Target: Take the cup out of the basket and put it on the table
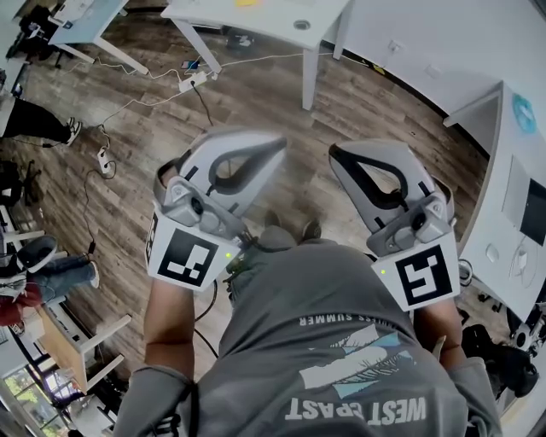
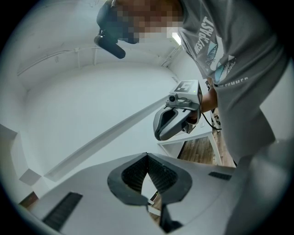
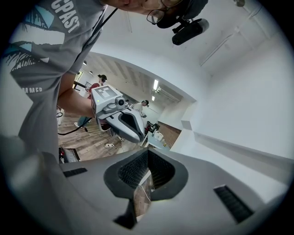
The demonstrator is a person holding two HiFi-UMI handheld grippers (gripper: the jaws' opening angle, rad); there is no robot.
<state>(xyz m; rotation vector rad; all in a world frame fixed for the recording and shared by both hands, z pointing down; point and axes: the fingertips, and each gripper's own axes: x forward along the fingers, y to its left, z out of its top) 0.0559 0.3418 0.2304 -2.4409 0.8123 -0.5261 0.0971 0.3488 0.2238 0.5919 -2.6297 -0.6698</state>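
Neither the cup nor the basket shows in any of your three views, so I cannot tell you where they are. Below you lies a brown wood-plank floor (image 1: 256, 111). At its left are a person in blue jeans (image 1: 60, 269) and another person's dark trouser leg (image 1: 34, 121). Further right lies a white power strip (image 1: 193, 81) with cables (image 1: 206, 107) trailing from it. Then comes a white table with slanted legs (image 1: 273, 21) at the top, and a white desk (image 1: 503, 171) runs along the right edge.

Your left gripper (image 1: 280, 145) is held out in front of your grey printed T-shirt (image 1: 341, 341). Its jaws are closed tip to tip with nothing between the ribbed black pads (image 2: 133, 174) (only floor and a table leg show through the gap behind them). Your right gripper (image 1: 334, 154), near it, has its jaws closed the same way, empty and touching nothing.
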